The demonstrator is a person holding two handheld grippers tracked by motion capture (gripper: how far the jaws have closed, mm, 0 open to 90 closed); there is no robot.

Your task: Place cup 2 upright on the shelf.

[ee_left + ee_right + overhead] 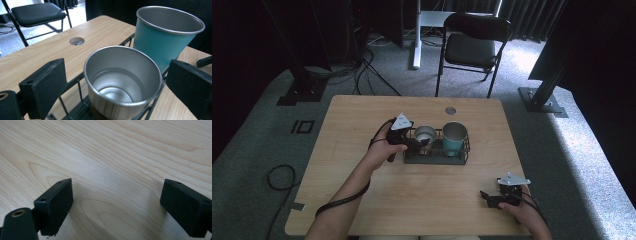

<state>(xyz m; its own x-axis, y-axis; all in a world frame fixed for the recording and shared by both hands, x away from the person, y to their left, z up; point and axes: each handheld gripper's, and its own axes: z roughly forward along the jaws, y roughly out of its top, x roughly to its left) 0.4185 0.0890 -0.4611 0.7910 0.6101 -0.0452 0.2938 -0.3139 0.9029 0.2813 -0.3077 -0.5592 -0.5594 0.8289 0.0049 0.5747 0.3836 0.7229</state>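
A black wire rack (437,159) stands at the table's middle. In it sit a bare steel cup (425,134) on the left and a taller teal cup (454,138) on the right, both upright and empty. My left gripper (418,144) reaches into the rack's left end. In the left gripper view, the left gripper (117,66) is open with a jaw on each side of the steel cup (122,82); the teal cup (165,37) stands just beyond. My right gripper (485,196) rests low near the front right corner, and the right gripper (118,185) is open over bare wood.
A round cable hole (450,110) lies in the table behind the rack. A black folding chair (472,47) stands on the carpet beyond the far edge. Cables trail on the floor at the left. Bare wood (362,120) surrounds the rack.
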